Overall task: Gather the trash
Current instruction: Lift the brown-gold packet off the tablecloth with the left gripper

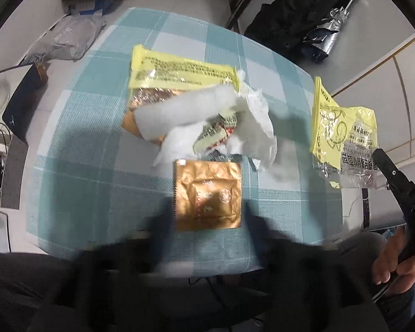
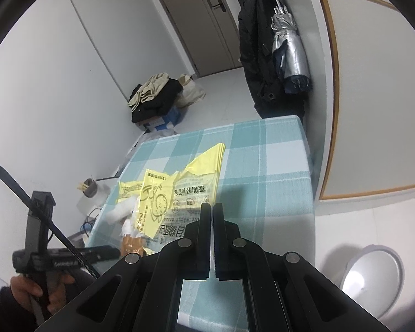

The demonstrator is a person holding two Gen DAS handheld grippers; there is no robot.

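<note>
On the table (image 1: 83, 116), a flat sachet (image 1: 207, 193) lies before crumpled tissue (image 1: 251, 121), seemingly atop a wrapper (image 1: 179, 69).

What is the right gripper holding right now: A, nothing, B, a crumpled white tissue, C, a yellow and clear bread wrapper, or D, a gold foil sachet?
C: the right gripper is shut on the yellow and clear bread wrapper, which hangs from its fingertips above the checked tablecloth; the gold foil sachet and white tissue lie on the table.

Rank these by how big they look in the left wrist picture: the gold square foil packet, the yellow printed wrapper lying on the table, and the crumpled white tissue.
1. Yellow printed wrapper and crumpled white tissue: look alike, unsure.
2. Gold square foil packet: smallest, though nearest the camera.
</note>
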